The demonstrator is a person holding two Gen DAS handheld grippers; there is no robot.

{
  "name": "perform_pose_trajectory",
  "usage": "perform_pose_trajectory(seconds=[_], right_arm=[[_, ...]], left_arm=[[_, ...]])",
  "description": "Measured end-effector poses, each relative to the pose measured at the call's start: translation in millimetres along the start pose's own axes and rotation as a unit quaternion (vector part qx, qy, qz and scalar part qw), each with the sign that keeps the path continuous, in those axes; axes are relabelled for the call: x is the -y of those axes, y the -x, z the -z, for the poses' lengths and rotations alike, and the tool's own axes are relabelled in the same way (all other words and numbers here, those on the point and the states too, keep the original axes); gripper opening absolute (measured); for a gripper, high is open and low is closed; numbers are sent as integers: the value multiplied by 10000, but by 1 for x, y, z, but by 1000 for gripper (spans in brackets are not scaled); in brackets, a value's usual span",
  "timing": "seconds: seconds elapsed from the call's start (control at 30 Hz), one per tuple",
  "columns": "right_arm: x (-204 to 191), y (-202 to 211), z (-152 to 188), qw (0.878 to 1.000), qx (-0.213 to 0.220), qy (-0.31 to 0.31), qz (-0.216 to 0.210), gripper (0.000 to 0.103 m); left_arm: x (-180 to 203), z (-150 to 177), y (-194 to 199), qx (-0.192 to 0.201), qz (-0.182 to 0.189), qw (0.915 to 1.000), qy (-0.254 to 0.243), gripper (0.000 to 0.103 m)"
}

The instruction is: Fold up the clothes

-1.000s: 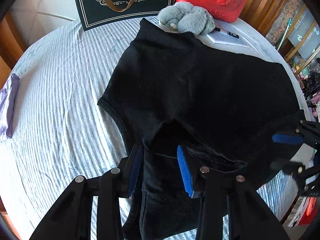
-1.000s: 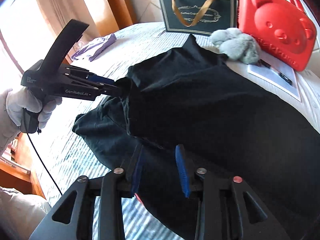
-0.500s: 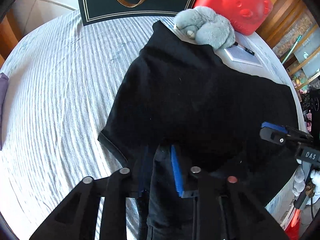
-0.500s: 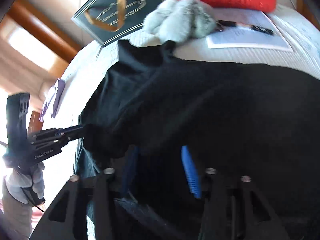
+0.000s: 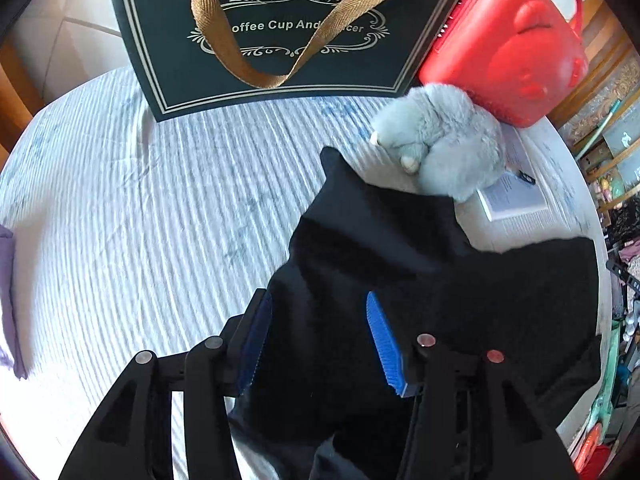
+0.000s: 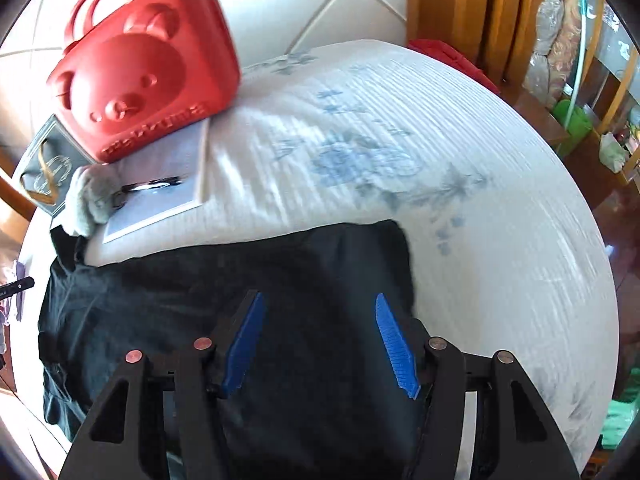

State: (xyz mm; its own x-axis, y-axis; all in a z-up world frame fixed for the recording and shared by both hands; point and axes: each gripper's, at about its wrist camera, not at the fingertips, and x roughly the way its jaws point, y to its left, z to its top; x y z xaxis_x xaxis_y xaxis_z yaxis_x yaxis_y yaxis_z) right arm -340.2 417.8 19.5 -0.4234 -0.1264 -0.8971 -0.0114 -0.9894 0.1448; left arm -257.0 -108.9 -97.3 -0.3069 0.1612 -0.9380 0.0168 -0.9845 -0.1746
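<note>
1. Left wrist view: black garment (image 5: 400, 288) lies on the striped tablecloth (image 5: 160, 216), spreading ahead and right of the left claw (image 5: 316, 340). Jaws stand wide with cloth between them; cannot tell whether they grip it.
2. Right wrist view: same garment (image 6: 240, 280) under and left of the right claw (image 6: 320, 340), jaws wide, blue pads (image 6: 396, 344) over the fabric.
3. Ahead of the left claw: grey plush toy (image 5: 440, 152) touching the garment's far corner; beyond it, black gift bag (image 5: 280, 28) and red bear case (image 5: 512, 40).
4. Booklet (image 6: 160, 176) with pen (image 6: 152, 186) ahead-left of the right claw.
</note>
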Motion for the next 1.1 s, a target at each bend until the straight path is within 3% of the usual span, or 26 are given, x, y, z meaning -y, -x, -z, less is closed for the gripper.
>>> perform_pose_trajectory(seconds=[0.17,0.37,0.53,0.57,0.6,0.63,0.67,0.7,0.8,0.93,1.1], right_arm=[[41,-29,-29,9996,-158,-194,-115,67],[37,-57,-44,9991,-366,171,101,69],[38,-76,-48,9981,-607,67,7,69],[34,-79,-47,9976,-670,136,53,62],[27,-79,-46,9970,-666,345,193,42],[20,-80,-44,9957,-662,553,332,35],[14,-80,-43,9943,-662,720,422,16],[11,-79,-43,9941,-679,759,363,9],[3,-68,-43,9937,-506,934,344,9],[11,-23,-30,9960,51,892,-40,9],[22,45,24,9919,657,952,-523,9]], left_arm=[[12,-34,-25,11,-166,9998,-92,51],[14,-48,-37,-72,-319,9989,-332,51],[6,-58,-48,-84,-364,9990,-234,52],[4,-58,-52,-133,-323,9992,-197,52],[6,-57,-54,-164,-261,9992,-255,52],[9,-56,-55,-164,-284,9988,-361,50],[12,-55,-56,-160,-310,9983,-464,41],[14,-54,-54,-117,-371,9979,-522,1],[16,-48,-30,177,-285,9980,-533,3],[18,-20,31,610,-13,9948,-812,3],[24,47,100,1151,43,9856,-1241,4]])
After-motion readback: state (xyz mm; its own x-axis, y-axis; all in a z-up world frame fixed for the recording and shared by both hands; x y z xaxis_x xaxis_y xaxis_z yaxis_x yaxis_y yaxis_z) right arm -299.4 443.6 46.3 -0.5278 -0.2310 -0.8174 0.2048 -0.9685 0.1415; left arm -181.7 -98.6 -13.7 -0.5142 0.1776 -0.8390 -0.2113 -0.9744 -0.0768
